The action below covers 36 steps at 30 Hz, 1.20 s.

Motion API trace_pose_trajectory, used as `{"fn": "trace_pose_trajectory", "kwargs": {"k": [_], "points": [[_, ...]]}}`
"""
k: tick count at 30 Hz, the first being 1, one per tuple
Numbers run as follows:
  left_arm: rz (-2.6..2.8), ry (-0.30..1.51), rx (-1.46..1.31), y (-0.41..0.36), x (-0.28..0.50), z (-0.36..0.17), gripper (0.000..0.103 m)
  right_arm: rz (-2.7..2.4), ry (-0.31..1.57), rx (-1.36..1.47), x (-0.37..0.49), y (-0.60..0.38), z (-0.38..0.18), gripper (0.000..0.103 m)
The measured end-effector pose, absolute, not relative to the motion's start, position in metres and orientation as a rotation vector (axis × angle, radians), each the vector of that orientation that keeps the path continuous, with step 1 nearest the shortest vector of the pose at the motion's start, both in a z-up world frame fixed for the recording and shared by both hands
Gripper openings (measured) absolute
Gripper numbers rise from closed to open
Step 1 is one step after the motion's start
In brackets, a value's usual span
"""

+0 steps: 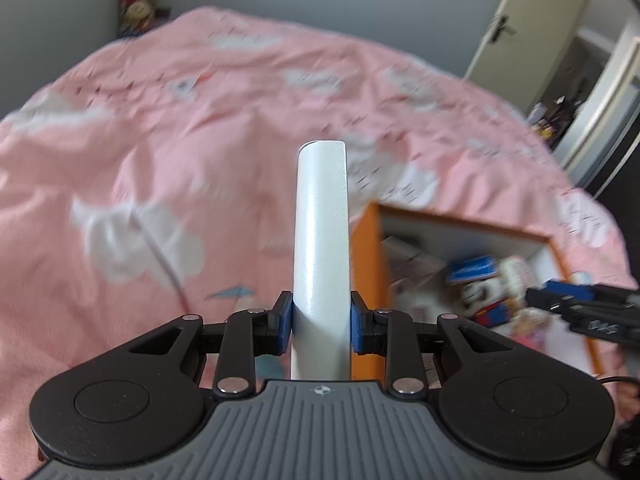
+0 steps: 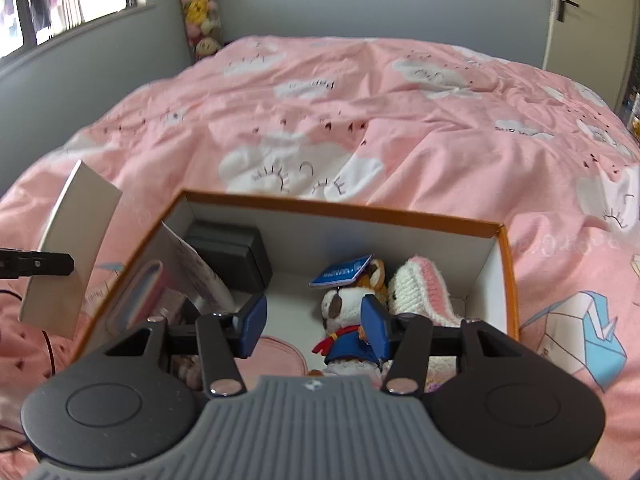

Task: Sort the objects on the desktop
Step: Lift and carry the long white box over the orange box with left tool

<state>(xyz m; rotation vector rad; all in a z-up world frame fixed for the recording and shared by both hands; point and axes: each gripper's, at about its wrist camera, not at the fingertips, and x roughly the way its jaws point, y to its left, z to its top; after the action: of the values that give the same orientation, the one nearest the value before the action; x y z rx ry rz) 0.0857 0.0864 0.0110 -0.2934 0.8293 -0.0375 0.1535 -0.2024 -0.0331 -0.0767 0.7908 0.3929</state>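
My left gripper (image 1: 321, 322) is shut on a flat white box (image 1: 320, 240) that stands on edge above the pink bedspread, left of the orange cardboard box (image 1: 366, 256). The right wrist view shows the same white box (image 2: 68, 248) hanging left of the orange box (image 2: 344, 210), with one left finger (image 2: 38, 264) across it. My right gripper (image 2: 313, 326) is open over the orange box's near side, nothing between its pads. Inside lie a plush dog in a blue outfit (image 2: 344, 320), a knitted pink-and-white piece (image 2: 420, 288), a blue card (image 2: 342, 272) and a black case (image 2: 232, 256).
A pink bedspread with cloud prints (image 2: 400, 128) covers the bed all round the box. Plush toys (image 2: 200, 8) hang in the far corner. A door (image 1: 516, 28) stands at the right. A red cable (image 2: 50, 356) lies by the box's left side.
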Motion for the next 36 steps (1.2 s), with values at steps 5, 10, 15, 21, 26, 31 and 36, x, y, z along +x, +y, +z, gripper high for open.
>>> {"fn": "trace_pose_trajectory", "kwargs": {"k": [5, 10, 15, 21, 26, 31, 36], "points": [[-0.163, 0.761, -0.333, 0.066, 0.084, 0.046, 0.032, 0.397, 0.774, -0.010, 0.143, -0.210, -0.022, 0.055], [-0.296, 0.737, -0.411, 0.040, 0.092, 0.061, 0.032, 0.371, 0.762, 0.020, 0.134, -0.221, -0.018, 0.055], [-0.366, 0.793, -0.444, 0.004, 0.111, 0.043, 0.032, 0.299, 0.746, 0.050, 0.128, -0.244, -0.017, 0.055], [-0.356, 0.931, -0.490, -0.025, 0.140, -0.004, 0.032, 0.253, 0.726, 0.102, 0.125, -0.270, -0.017, 0.055], [-0.347, 1.015, -0.504, -0.034, 0.148, -0.028, 0.032, 0.236, 0.735, 0.126, 0.127, -0.281, -0.026, 0.052], [-0.407, 0.992, -0.518, -0.050, 0.157, -0.015, 0.032, 0.216, 0.712, 0.140, 0.126, -0.295, -0.022, 0.032], [-0.472, 1.005, -0.536, -0.085, 0.175, -0.013, 0.032, 0.190, 0.700, 0.117, 0.126, -0.310, -0.013, 0.030]]}}
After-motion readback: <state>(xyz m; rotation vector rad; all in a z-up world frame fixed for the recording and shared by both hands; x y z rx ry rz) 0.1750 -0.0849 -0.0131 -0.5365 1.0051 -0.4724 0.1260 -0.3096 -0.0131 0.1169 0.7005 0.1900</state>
